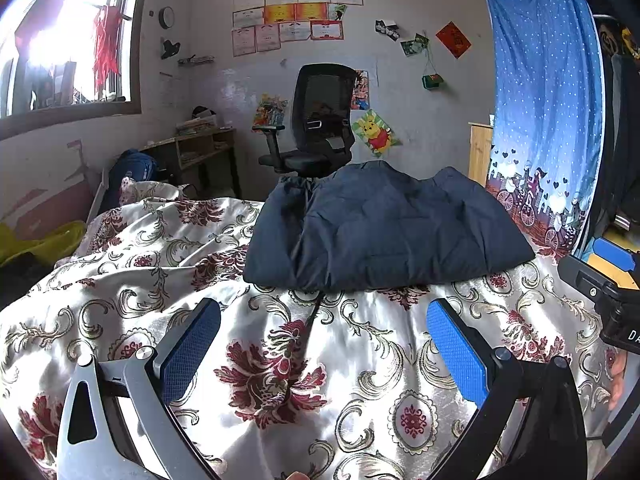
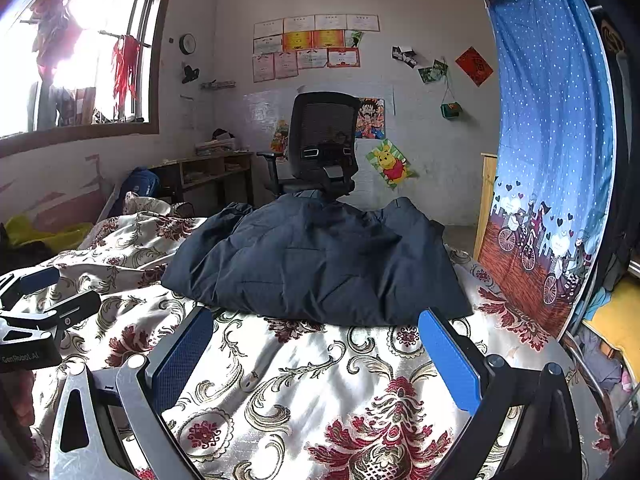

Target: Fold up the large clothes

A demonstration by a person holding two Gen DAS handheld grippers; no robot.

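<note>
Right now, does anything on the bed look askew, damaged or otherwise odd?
Nothing looks damaged or spilled. The dark blue jacket lies in a lumpy, uneven heap on the floral bedspread, not a flat fold. Both the left gripper and right gripper are open and empty, short of it.

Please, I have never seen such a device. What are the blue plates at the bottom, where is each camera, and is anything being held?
A person holds one two-finger gripper in each hand, each carrying its own camera looking forward along the fingers. The blue plates are finger pads. The left gripper and right gripper both stand open, holding nothing. Ahead, a dark blue jacket lies on a flowered bedspread. An office chair stands behind.
</note>
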